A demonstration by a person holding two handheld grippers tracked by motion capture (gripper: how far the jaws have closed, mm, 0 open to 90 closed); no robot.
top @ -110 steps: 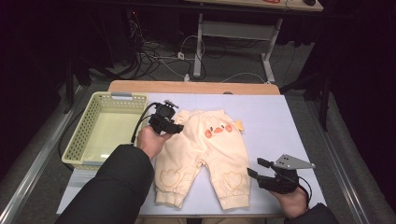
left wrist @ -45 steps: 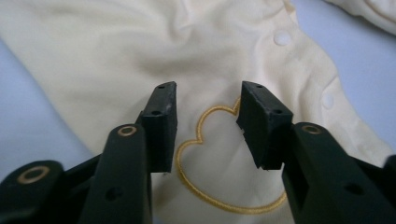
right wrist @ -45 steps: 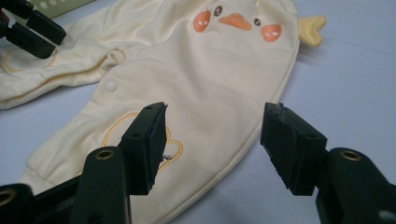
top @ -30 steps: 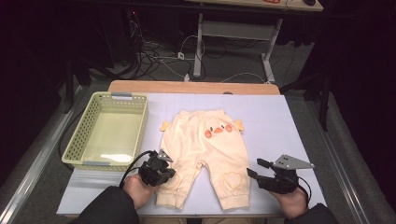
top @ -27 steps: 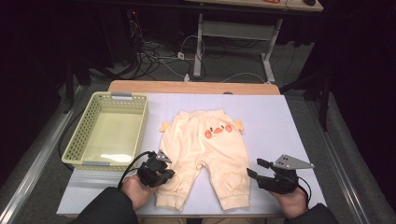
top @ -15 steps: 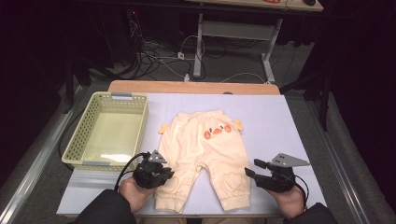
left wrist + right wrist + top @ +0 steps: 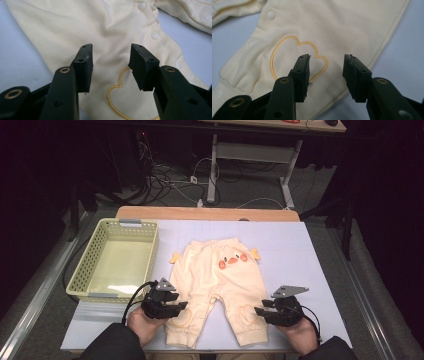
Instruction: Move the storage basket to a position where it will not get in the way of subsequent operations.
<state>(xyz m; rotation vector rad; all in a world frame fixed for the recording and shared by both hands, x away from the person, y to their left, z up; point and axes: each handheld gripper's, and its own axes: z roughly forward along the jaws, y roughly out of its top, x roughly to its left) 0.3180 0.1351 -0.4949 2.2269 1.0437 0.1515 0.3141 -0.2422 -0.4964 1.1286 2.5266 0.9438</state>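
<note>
Pants [image 7: 220, 285]: flat, mid-frame, long axis vertical, waist toward top, legs toward bottom. Left gripper [image 7: 176, 306]: gaping, just been opening, over left leg. Right gripper [image 7: 262, 311]: gaping, just been closing, over right leg.

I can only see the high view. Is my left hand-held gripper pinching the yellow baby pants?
Observer: No. The left hand-held gripper is open just above the pants; its jaws have just been opening, with nothing between them.
Operator: What's under it?
Observer: A stitched golden heart.
Operator: And the right one?
Observer: The right hand-held gripper is open over another heart; its jaws have just been closing, and no cloth is pinched yet.
</note>
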